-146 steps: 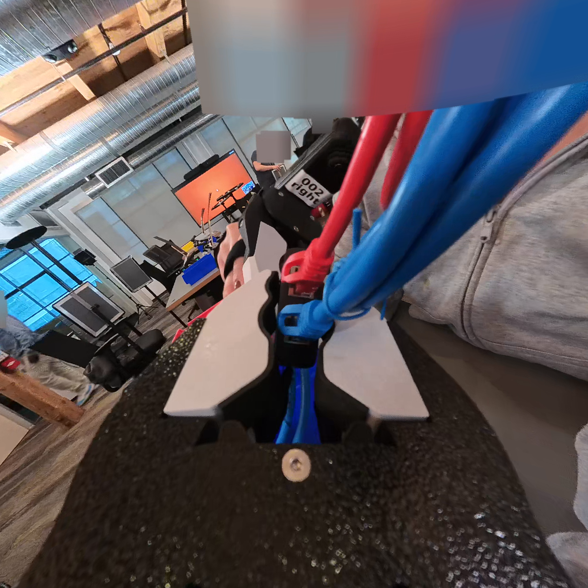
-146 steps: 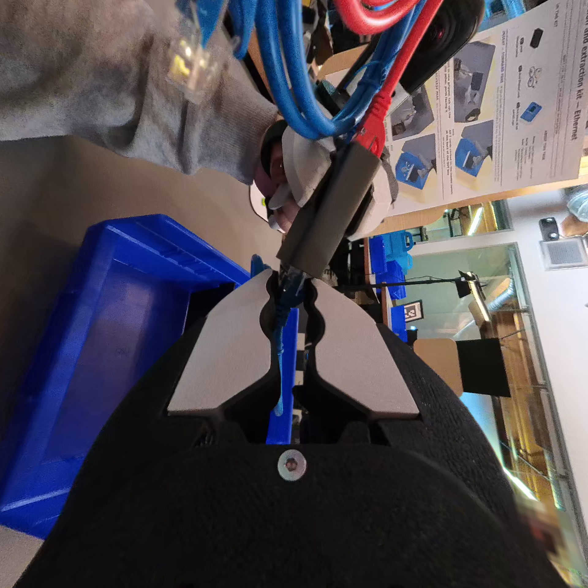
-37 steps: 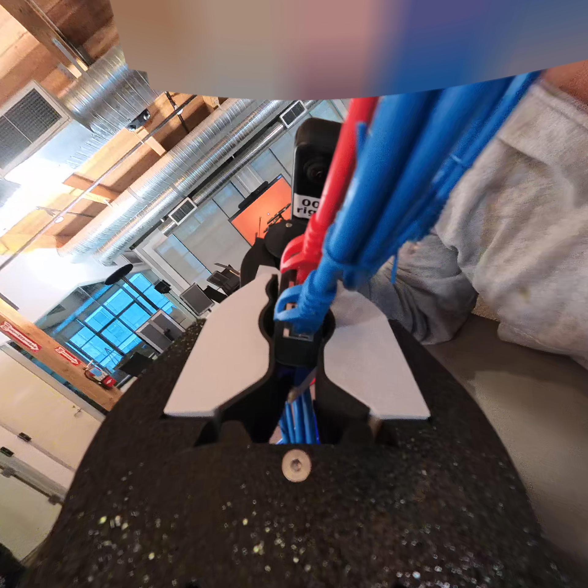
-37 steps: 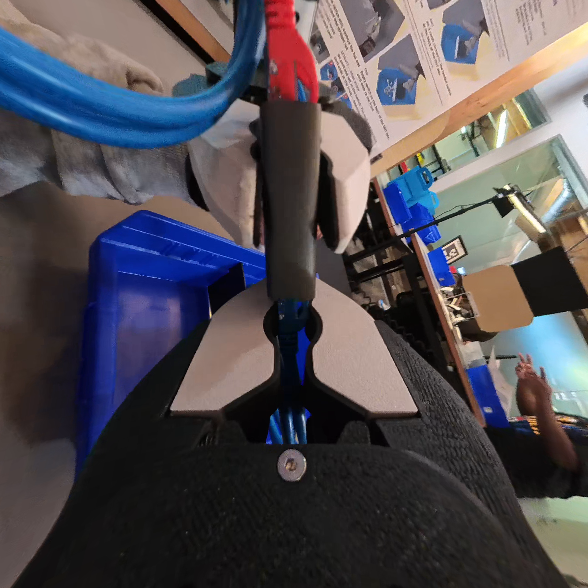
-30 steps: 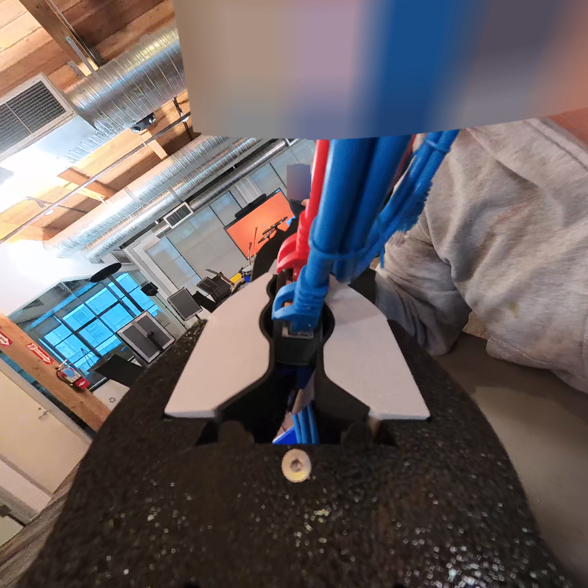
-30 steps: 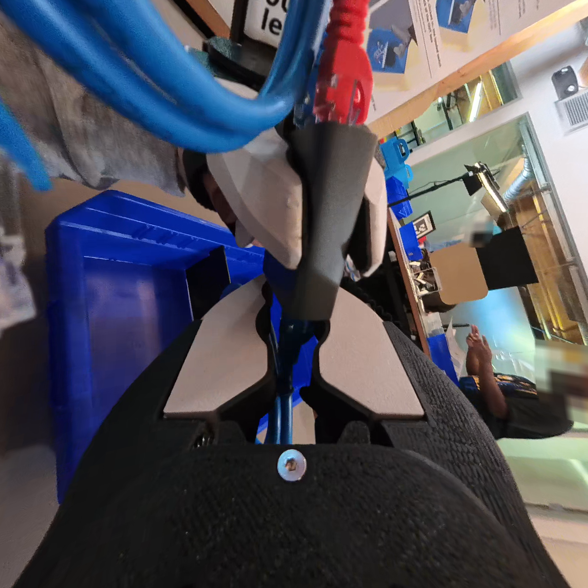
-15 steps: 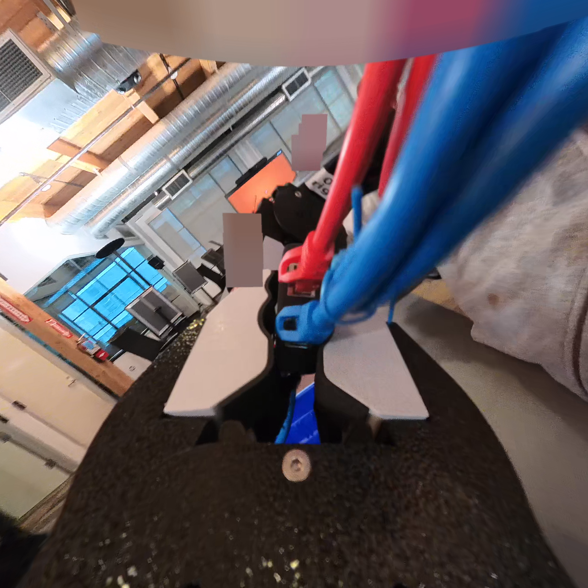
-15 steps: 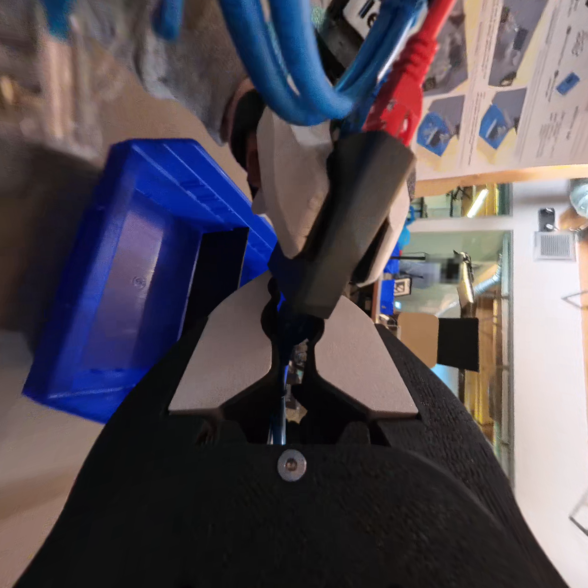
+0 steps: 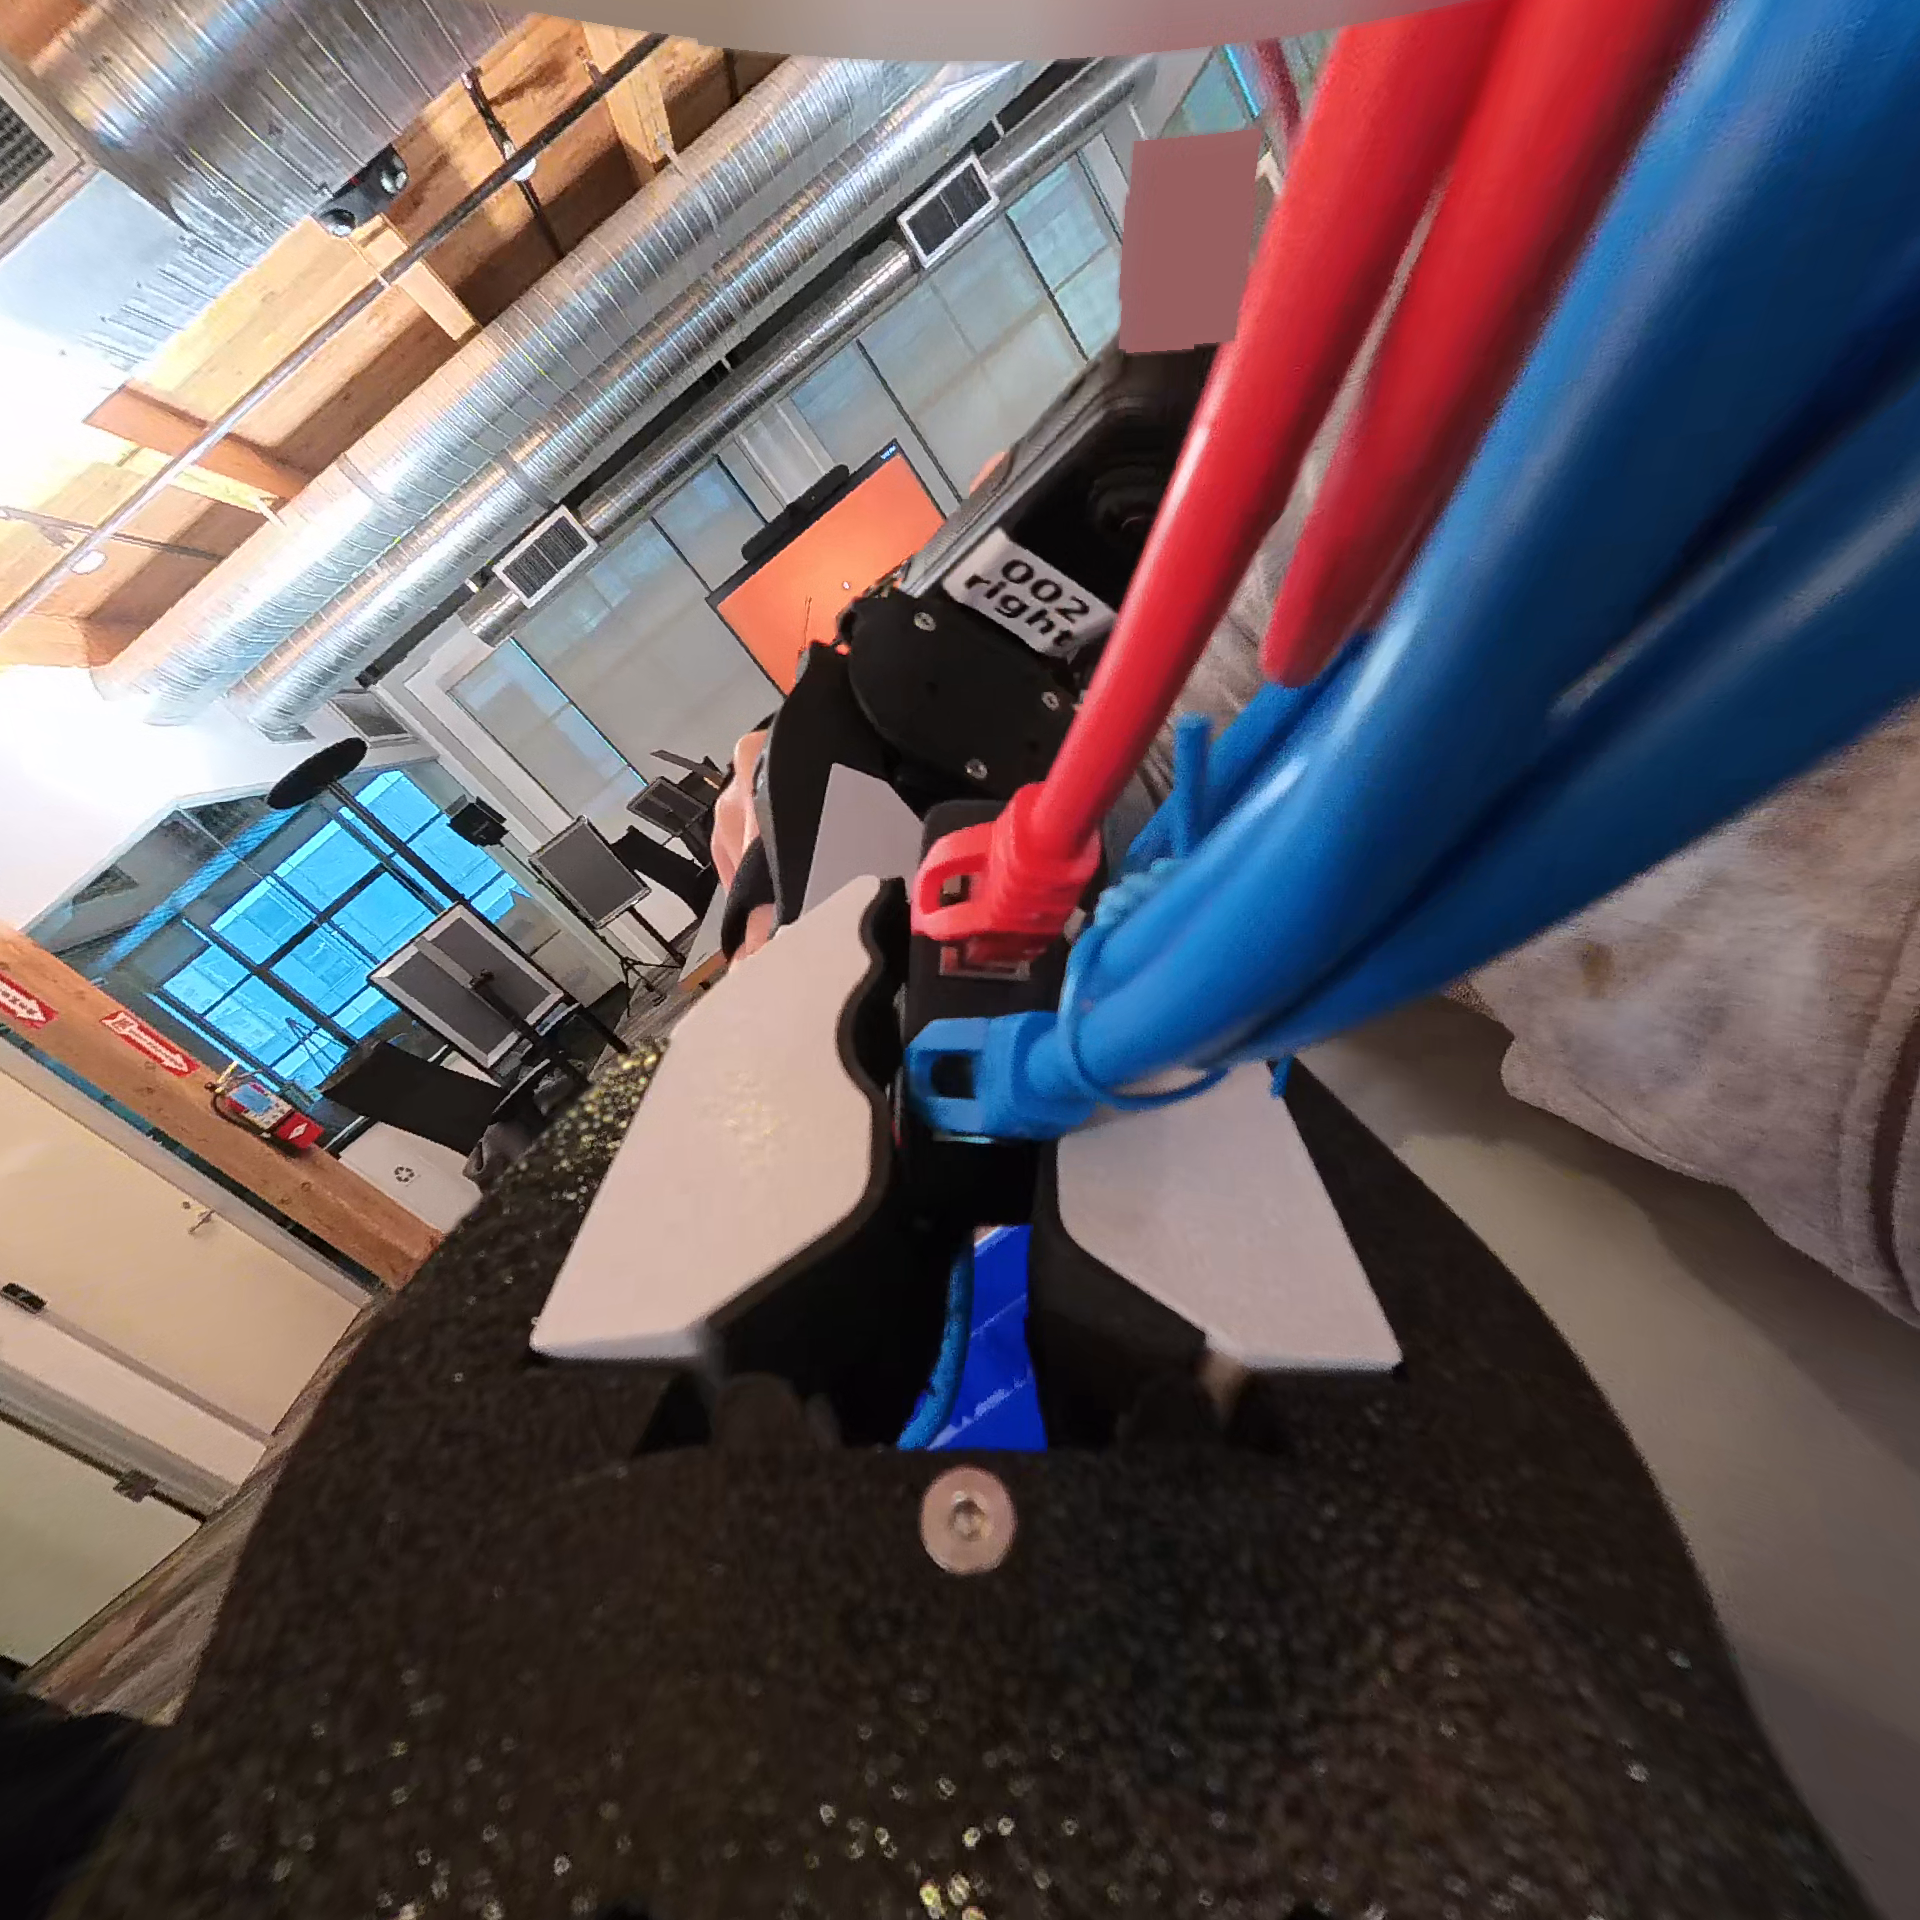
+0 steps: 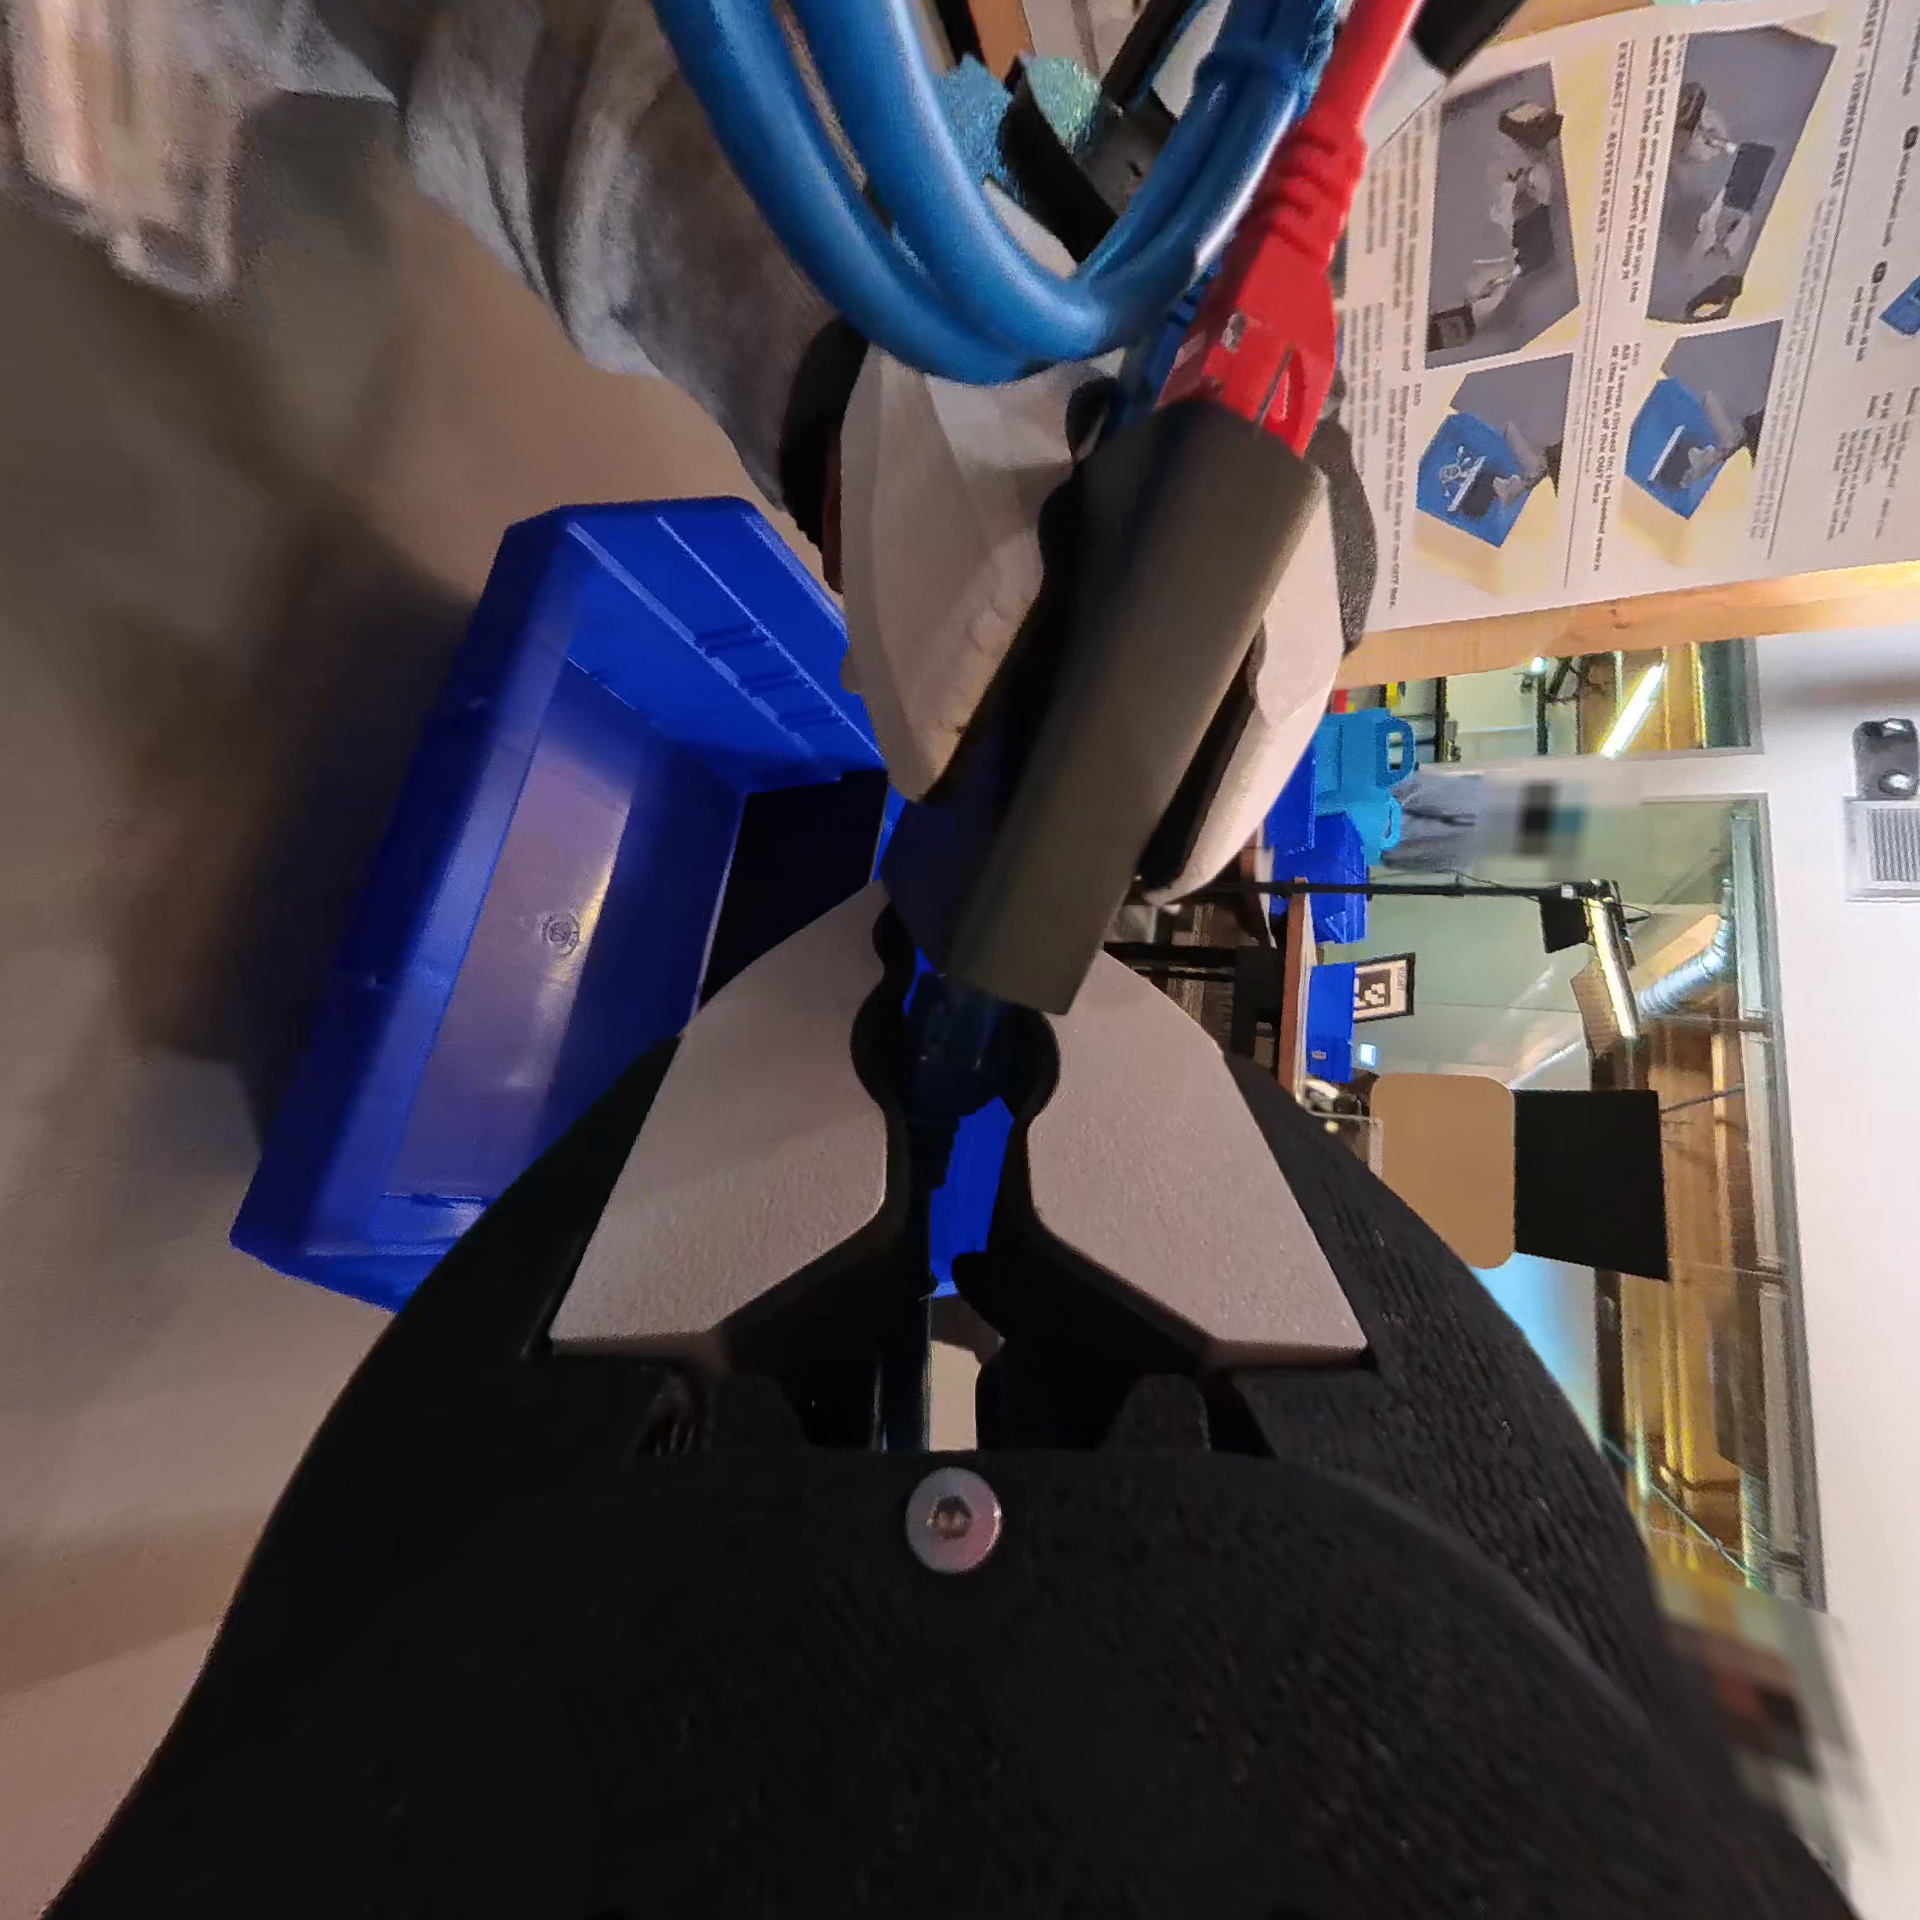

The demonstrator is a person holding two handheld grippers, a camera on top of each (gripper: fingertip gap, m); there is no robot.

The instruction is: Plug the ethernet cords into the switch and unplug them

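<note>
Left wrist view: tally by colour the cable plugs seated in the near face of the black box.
Red plug: 1
Blue plug: 1
Total: 2, both in the black box

Right gripper [image 10: 951, 1039] fingers closed on a blue plug [image 10: 948, 1044] going into the near end of a dark grey box [image 10: 1122, 717]. Left gripper [image 10: 1049, 582], pale fingers, clamps that box from the far side; a red cable [image 10: 1283, 281] and blue cables [image 10: 935, 239] leave its top end. Blue bin [image 10: 540, 914] on its side behind, on a tan table [image 10: 208, 582]; grey sleeve [image 10: 582, 187] top left, poster [image 10: 1662, 291] top right.
</note>
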